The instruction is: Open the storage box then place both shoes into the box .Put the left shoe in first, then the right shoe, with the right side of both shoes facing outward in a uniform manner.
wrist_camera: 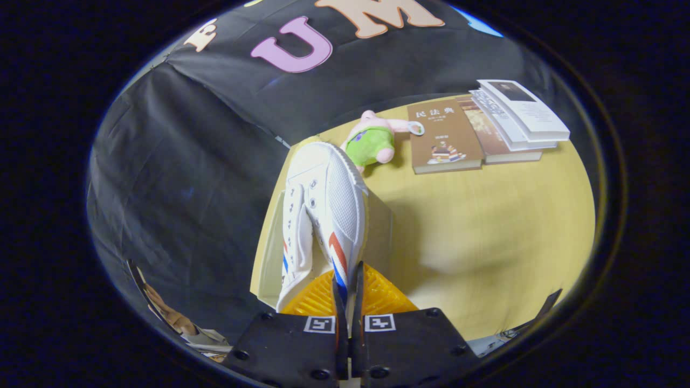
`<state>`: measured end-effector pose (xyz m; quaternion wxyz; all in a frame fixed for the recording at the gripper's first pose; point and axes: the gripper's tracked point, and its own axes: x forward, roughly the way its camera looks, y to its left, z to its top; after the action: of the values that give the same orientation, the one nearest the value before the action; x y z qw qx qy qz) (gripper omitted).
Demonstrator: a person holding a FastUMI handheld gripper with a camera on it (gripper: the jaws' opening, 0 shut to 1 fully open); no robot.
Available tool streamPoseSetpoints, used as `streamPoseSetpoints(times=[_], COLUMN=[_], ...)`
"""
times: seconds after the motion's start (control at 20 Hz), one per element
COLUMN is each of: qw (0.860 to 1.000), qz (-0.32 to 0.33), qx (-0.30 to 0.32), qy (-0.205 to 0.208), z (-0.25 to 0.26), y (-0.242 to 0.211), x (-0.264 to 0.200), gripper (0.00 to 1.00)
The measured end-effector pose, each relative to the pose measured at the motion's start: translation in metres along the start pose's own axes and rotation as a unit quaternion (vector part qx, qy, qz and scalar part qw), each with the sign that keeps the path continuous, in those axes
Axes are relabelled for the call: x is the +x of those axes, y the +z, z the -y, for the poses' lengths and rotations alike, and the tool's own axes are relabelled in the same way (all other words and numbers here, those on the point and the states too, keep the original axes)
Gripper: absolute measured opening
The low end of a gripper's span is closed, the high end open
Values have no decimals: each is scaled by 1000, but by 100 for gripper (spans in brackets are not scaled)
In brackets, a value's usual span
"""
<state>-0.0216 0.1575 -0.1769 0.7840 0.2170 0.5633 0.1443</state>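
A white canvas shoe (323,210) with red and blue stripes hangs in the air, toe pointing away from me, its laces side turned left. My gripper (347,291) is shut on the shoe's heel edge, both fingers pressed close together on the thin wall by the stripes. Under the shoe sits a pale storage box (380,226) with its flap (267,258) open to the left. An orange ribbed surface (377,296) shows just behind my fingers; I cannot tell what it belongs to.
On the yellow table (485,231) beyond the box lie a pink plush toy in green (372,143) and a fanned row of books (485,129). The booth's black cloth hangs behind and to the left. A person's hand (172,318) shows low on the left.
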Motion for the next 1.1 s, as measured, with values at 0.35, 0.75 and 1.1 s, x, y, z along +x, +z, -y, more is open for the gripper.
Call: streamPoseSetpoints(times=[0.35, 0.75, 1.1], qw=[999, 997, 999], qz=[-30, -53, -11], qx=[-10, -23, -33], qy=[-3, -51, -20], z=[-31, -20, -43], y=[-20, -38, -22], x=[45, 85, 73], gripper=[6, 6, 43])
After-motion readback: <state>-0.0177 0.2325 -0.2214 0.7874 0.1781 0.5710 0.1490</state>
